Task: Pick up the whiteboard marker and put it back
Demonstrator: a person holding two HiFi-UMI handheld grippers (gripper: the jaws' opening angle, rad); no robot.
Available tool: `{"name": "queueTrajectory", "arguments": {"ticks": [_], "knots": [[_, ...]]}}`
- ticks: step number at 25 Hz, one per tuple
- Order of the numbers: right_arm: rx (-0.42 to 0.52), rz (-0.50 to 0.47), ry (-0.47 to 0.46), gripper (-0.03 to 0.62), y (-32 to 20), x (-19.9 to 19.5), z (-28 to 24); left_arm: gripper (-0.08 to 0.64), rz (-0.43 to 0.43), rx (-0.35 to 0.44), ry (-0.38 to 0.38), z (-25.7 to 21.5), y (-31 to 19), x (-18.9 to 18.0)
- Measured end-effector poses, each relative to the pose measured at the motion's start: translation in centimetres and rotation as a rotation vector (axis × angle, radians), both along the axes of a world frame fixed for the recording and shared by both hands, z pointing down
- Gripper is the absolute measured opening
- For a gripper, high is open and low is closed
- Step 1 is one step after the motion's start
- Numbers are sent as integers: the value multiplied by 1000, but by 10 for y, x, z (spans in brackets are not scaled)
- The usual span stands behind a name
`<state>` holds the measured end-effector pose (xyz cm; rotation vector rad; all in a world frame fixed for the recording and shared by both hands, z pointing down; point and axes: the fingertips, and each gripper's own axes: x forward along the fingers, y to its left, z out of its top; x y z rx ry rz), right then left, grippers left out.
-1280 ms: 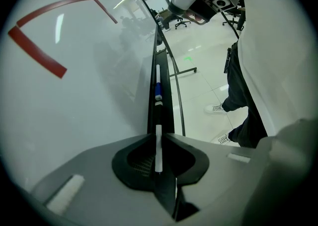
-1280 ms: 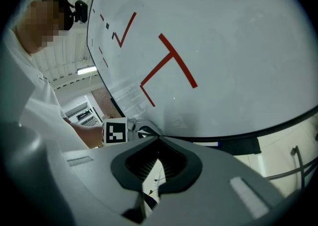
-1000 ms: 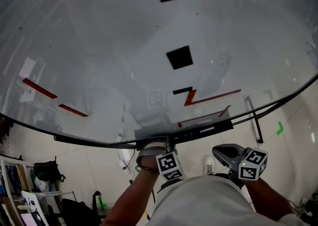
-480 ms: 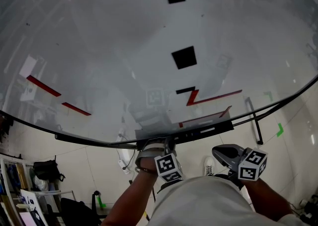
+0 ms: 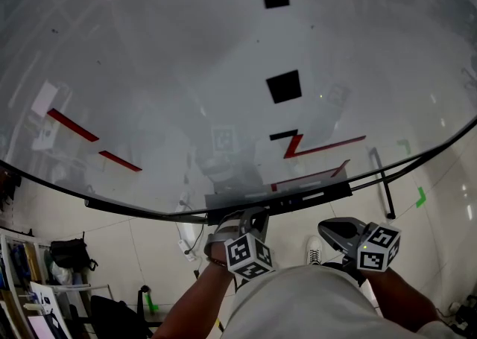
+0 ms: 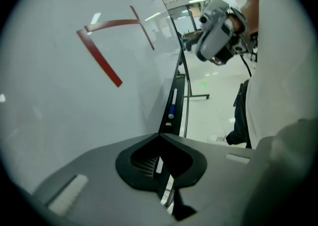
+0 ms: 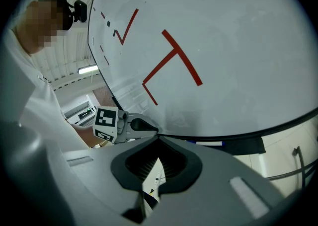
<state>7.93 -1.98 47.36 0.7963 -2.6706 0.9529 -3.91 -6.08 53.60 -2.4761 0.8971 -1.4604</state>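
A white whiteboard marker with a blue cap (image 6: 171,110) lies on the black tray (image 6: 177,96) under the whiteboard (image 6: 74,96); in the right gripper view the marker (image 7: 208,143) shows just past my jaw tips. My left gripper (image 6: 161,135) is shut and empty, with its tips close to the tray's near end. In the head view the left gripper (image 5: 252,220) points up at the tray (image 5: 298,194). My right gripper (image 7: 159,138) is shut on nothing and hangs lower right as seen in the head view (image 5: 328,227). I cannot make out the marker in the head view.
The whiteboard (image 5: 186,69) carries red lines (image 5: 324,144) and black and red squares (image 5: 284,86). A black stand leg (image 5: 381,181) and green floor tape (image 5: 420,195) lie to the right. Bags and shelves (image 5: 67,255) stand at lower left.
My left gripper has turned and lifted its jaws nearer to the tray. The head view has swung slightly left. The right gripper has stayed still.
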Motion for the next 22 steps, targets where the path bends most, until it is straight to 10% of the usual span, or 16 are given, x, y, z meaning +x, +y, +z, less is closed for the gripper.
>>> {"name": "queueTrajectory", "arguments": {"ticks": [6, 14, 22], "knots": [[0, -4, 5, 2, -2, -1, 0, 15, -35, -37, 126, -15, 7, 4], [0, -14, 1, 2, -3, -7, 0, 15, -186, -205, 602, -51, 13, 8], [3, -18, -4, 2, -5, -9, -1, 15, -235, -300, 793, -60, 25, 7]]}}
